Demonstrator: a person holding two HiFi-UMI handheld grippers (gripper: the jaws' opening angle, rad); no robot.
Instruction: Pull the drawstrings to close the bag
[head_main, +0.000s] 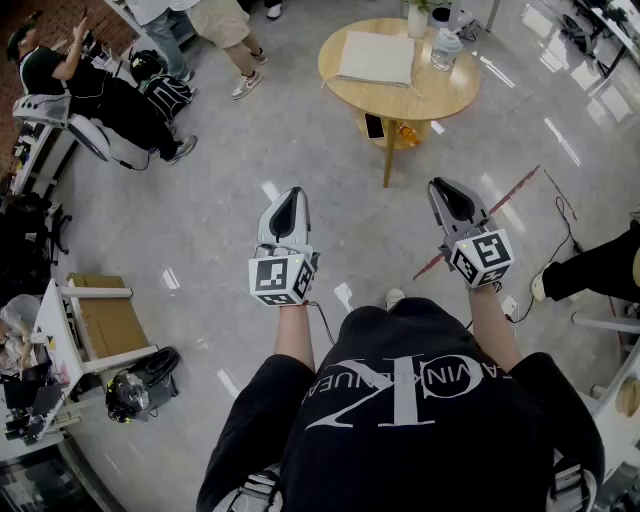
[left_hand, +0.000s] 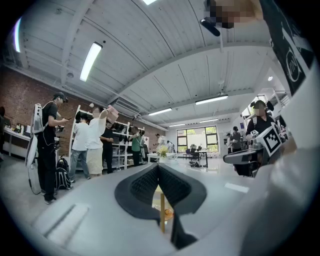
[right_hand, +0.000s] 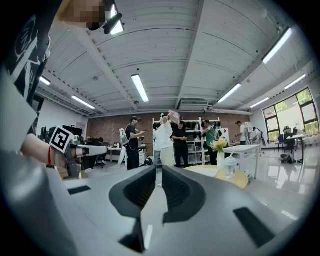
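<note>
People are standing beside white metal shelving racks (right_hand: 194, 131) along a red brick wall (left_hand: 20, 102); long ceiling tube lights (right_hand: 140, 87) are glowing over a workshop-like lab.

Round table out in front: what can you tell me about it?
The round table has a pale wooden top on a slim wooden leg, with a lower shelf holding a phone. It stands upright on the glossy grey floor. On top rest a flat white item, a lidded cup and a white vase.

Two grippers (head_main: 290, 195) (head_main: 441, 187), one table (head_main: 455, 95), one bottle (head_main: 445, 48).
</note>
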